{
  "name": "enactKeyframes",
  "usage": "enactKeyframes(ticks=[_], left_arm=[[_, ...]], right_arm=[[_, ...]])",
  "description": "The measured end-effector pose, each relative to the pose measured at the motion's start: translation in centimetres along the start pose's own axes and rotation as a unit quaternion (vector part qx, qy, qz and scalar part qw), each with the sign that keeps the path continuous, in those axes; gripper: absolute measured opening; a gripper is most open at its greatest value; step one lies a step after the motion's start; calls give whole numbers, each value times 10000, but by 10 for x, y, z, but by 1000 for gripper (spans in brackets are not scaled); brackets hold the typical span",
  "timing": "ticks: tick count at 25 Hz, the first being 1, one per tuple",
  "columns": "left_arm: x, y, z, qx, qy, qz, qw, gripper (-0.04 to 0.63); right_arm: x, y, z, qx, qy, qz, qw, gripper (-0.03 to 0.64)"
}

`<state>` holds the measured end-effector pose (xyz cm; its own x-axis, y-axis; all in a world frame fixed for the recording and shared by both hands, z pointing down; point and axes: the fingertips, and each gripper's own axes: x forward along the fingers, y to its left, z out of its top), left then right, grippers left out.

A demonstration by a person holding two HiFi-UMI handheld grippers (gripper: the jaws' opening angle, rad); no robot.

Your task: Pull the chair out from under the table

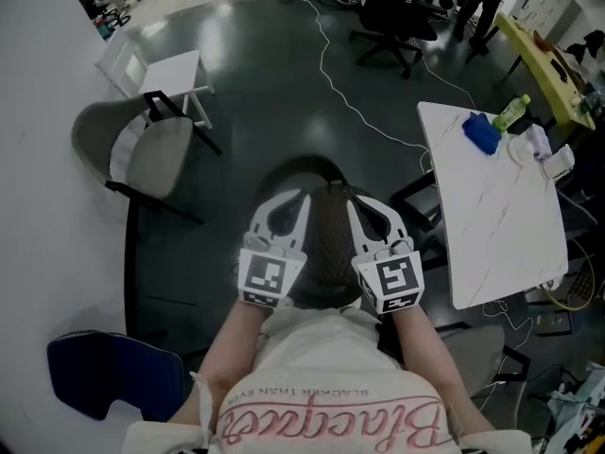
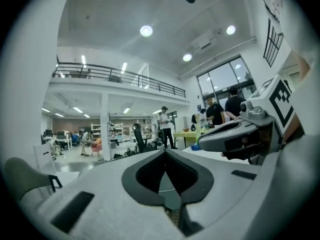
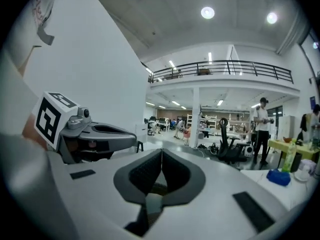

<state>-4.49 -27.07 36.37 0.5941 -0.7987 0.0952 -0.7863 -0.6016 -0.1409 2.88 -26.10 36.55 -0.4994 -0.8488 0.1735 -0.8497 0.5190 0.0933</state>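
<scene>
standing on the floor (image 1: 265, 93) directly beneath both grippers: chair (image 1: 326, 239), dark mesh back, left of the white desk (image 1: 492, 206) and seemingly clear of its edge. left gripper (image 1: 298, 201) and right gripper (image 1: 356, 208): side by side over the chair back, jaws together on each, nothing between them. handling note: chair judged not gripped; part the jaws, lower onto the top of the back, clamp evenly both sides, draw straight away from the desk, minding the cable (image 1: 345, 97) on the floor.
</scene>
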Motion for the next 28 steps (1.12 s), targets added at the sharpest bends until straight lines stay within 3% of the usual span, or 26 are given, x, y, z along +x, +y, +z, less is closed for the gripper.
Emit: enactKeyframes(ticks=[6,14,28], left_arm=[[7,-23,25,212,-305,-275,9989,5],[8,-33,39,106,-496,-366,9980,5],[2,-32,39,-16,-474,-442,9979,6]], right_arm=[[-11,5,21,-118,-441,234,9987,3],[-19,7,24,-215,-477,235,9984,3],[-26,12,19,-192,-387,170,9989,3]])
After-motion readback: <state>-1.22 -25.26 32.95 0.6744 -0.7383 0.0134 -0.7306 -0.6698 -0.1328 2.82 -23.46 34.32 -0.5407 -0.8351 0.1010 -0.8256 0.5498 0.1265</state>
